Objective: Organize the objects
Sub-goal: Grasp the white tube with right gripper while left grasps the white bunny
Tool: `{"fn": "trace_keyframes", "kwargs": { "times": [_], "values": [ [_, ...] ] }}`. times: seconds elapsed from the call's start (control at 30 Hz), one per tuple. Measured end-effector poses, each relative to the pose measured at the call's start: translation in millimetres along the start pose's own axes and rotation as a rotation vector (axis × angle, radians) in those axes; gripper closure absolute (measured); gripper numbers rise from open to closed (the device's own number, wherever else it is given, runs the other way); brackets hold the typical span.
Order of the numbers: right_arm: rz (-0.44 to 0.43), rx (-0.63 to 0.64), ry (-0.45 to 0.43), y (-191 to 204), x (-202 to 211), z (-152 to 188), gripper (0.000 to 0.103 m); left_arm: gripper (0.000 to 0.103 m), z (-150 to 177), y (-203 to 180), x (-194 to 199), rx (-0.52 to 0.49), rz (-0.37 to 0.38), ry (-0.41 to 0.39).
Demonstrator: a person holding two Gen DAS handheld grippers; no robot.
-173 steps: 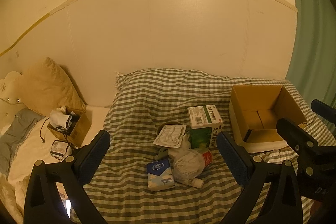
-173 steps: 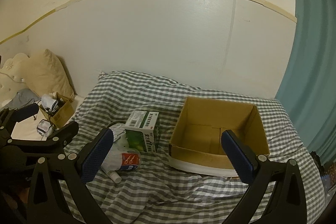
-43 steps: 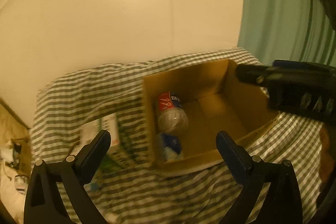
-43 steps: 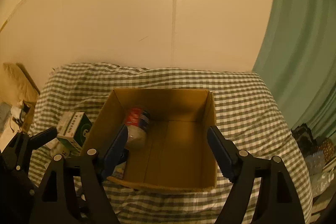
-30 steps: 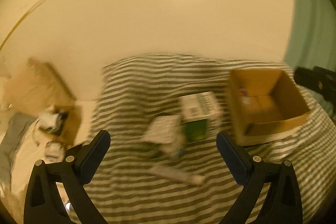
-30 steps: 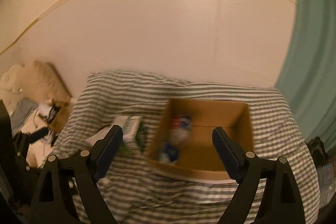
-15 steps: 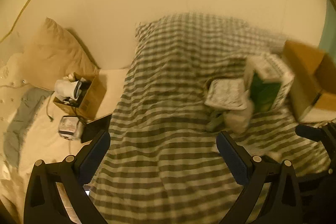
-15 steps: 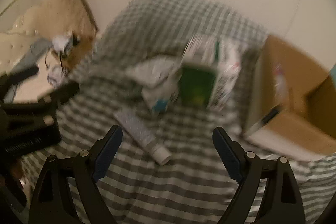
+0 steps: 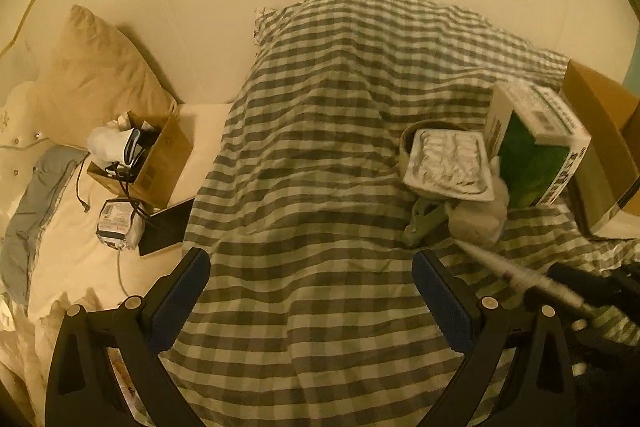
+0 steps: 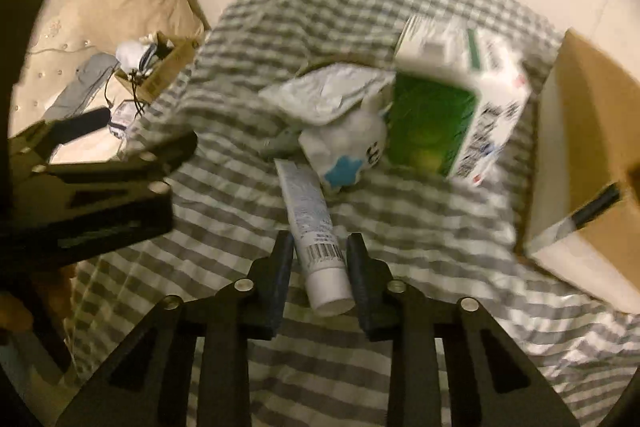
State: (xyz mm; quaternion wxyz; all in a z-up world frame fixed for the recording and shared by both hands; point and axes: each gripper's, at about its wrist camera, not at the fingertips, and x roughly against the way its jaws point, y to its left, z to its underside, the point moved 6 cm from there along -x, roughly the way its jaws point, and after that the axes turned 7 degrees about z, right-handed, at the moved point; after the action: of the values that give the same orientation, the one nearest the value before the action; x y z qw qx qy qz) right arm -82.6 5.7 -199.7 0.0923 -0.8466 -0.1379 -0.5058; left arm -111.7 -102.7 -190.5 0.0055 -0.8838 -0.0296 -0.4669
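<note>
My right gripper (image 10: pixel 320 251) is shut on a white tube (image 10: pixel 310 223), near its capped end; the tube's flat end points toward the pile. The tube also shows in the left wrist view (image 9: pixel 520 277), held by the right gripper. Beyond it lie a white wipes pack (image 10: pixel 348 147), a foil blister tray (image 9: pixel 450 165) and a green-and-white carton (image 10: pixel 452 115). The open cardboard box (image 10: pixel 592 163) stands to the right on the checked blanket (image 9: pixel 320 167). My left gripper (image 9: pixel 310 285) is open and empty above the blanket.
A small cardboard box (image 9: pixel 148 159) with cables and cloth stands at the left on the cream sheet, with a packet (image 9: pixel 118 225) and a dark flat item beside it. A pillow (image 9: pixel 96 75) leans on the wall. A grey clip (image 9: pixel 422 221) lies under the tray.
My right gripper has come down to the blanket and closed on the white tube. Both views swung from the cardboard box toward the pile.
</note>
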Motion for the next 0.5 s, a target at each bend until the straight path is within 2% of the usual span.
{"fn": "trace_keyframes", "kwargs": {
  "times": [0.23,0.5],
  "values": [
    [0.068,-0.057,-0.114,-36.2,51.2,-15.4,0.083,0.000,-3.7,-25.4,7.6,-0.038,0.039,-0.014],
    [0.101,-0.146,-0.175,-72.7,72.8,-18.5,0.083,0.000,-1.8,-62.6,-6.7,-0.081,0.090,-0.004]
  ]
}}
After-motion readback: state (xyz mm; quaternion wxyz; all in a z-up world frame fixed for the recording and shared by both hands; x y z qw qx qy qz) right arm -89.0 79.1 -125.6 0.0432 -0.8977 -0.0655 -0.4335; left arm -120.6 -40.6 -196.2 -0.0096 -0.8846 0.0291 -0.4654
